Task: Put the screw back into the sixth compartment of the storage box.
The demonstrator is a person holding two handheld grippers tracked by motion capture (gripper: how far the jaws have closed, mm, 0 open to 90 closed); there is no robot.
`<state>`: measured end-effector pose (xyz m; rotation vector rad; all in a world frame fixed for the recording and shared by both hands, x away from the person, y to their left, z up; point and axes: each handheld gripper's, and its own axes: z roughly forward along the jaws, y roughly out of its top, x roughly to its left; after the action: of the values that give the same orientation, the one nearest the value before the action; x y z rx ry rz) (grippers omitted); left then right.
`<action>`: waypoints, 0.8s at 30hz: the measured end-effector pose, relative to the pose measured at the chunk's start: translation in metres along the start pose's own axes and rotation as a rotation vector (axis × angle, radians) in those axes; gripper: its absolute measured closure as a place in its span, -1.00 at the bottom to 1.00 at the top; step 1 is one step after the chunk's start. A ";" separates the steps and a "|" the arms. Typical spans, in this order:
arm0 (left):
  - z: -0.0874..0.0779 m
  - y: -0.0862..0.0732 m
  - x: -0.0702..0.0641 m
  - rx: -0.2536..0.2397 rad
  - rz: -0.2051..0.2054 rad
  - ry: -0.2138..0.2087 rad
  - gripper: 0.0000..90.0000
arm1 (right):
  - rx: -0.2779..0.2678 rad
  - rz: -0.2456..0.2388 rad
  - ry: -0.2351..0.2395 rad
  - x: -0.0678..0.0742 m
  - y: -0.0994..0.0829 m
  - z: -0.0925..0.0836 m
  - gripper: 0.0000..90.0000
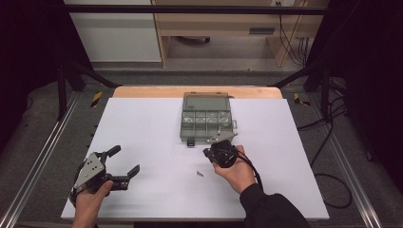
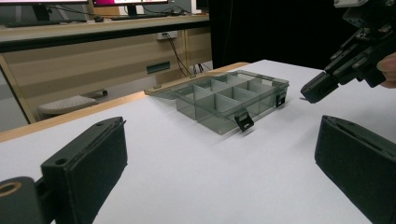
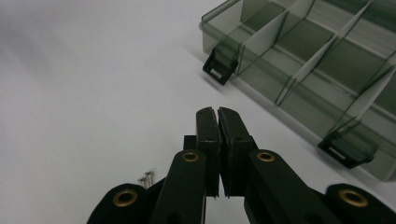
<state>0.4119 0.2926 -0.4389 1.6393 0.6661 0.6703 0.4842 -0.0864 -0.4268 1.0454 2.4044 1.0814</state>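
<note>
Your open compartment box (image 1: 207, 121) sits far of centre on the table (image 1: 142, 142), two black latches on its near wall. Two small screws (image 3: 146, 178) lie near your right gripper (image 3: 218, 116); its jaws are pressed together, empty. Part them first, then descend squarely. Left gripper (image 1: 124, 162) waits, jaws apart.

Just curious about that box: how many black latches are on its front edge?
2, both on the organizer box: one latch at the near front corner in the right gripper view, the other latch farther along that edge. More could be hidden.
</note>
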 end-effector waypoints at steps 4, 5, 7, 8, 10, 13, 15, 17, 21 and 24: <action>0.000 0.000 -0.001 0.006 0.006 -0.003 -0.95 | -0.044 0.007 -0.016 -0.005 0.007 -0.003 0.95; -0.001 0.000 0.000 0.007 0.006 -0.002 -0.95 | -0.044 0.007 -0.016 -0.005 0.007 -0.003 0.95; -0.002 0.000 0.001 0.004 0.001 0.005 -0.96 | -0.071 0.023 -0.021 -0.011 0.017 -0.005 0.95; -0.002 0.000 0.001 -0.001 -0.005 0.010 -0.97 | -0.082 0.026 -0.025 -0.013 0.020 -0.005 0.95; -0.002 0.000 0.002 -0.005 -0.012 0.017 -0.97 | -0.092 0.028 -0.026 -0.014 0.022 -0.004 0.95; -0.002 0.000 0.002 -0.002 -0.010 0.019 -0.97 | -0.105 0.027 -0.040 -0.016 0.029 -0.002 0.95; -0.003 0.000 0.001 -0.004 -0.007 0.019 -0.97 | -0.122 0.029 -0.046 -0.016 0.032 -0.001 0.95; -0.003 0.000 0.001 -0.003 -0.006 0.018 -0.98 | -0.133 0.028 -0.053 -0.017 0.034 0.001 0.95; -0.002 0.000 0.001 -0.005 -0.007 0.015 -0.98 | -0.156 0.031 -0.067 -0.019 0.037 0.005 0.95; -0.002 0.000 0.002 -0.012 -0.011 0.015 -0.98 | -0.168 0.039 -0.078 -0.021 0.038 0.008 0.95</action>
<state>0.4111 0.2954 -0.4383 1.6201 0.6800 0.6777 0.5219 -0.0801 -0.4045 1.0601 2.1988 1.2085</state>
